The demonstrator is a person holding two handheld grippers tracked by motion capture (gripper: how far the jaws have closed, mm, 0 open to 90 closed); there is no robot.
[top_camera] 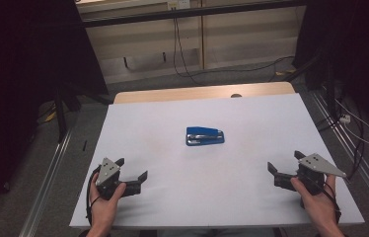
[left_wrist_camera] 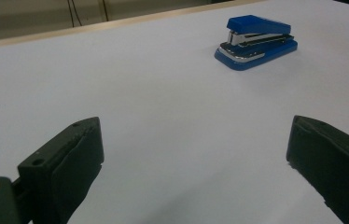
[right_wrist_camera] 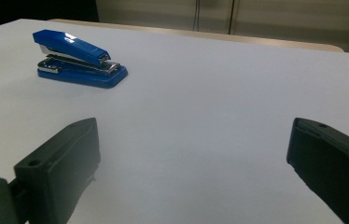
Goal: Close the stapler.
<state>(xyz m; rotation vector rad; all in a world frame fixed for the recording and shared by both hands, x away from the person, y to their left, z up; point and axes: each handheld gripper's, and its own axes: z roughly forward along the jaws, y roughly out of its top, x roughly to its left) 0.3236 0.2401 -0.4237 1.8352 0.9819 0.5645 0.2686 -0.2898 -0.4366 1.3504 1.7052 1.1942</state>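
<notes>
The left tool (top_camera: pixel 132 169) rested at about seven o'clock on the white bench (top_camera: pixel 251 197), held in the person's left hand (top_camera: pixel 104 202), its jaws spread wide with nothing between them. In the left gripper view the two black jaws stood well apart over bare white surface, and the stapler (left_wrist_camera: pixel 255 42) lay ahead at about one o'clock, clear of both jaws.

The blue stapler (top_camera: pixel 204 136) lay flat near the middle of the bench, well apart from both tools, with a silver metal strip along its length. No writing or brand mark could be read on it; the pictures were too small and dim to tell.

The right tool (top_camera: pixel 285 167) rested at about five o'clock on the bench, held in the person's right hand (top_camera: pixel 320 205), released too, its jaws wide and gripping nothing. In the right gripper view the stapler (right_wrist_camera: pixel 77 58) lay at about eleven o'clock, far beyond the jaws.
</notes>
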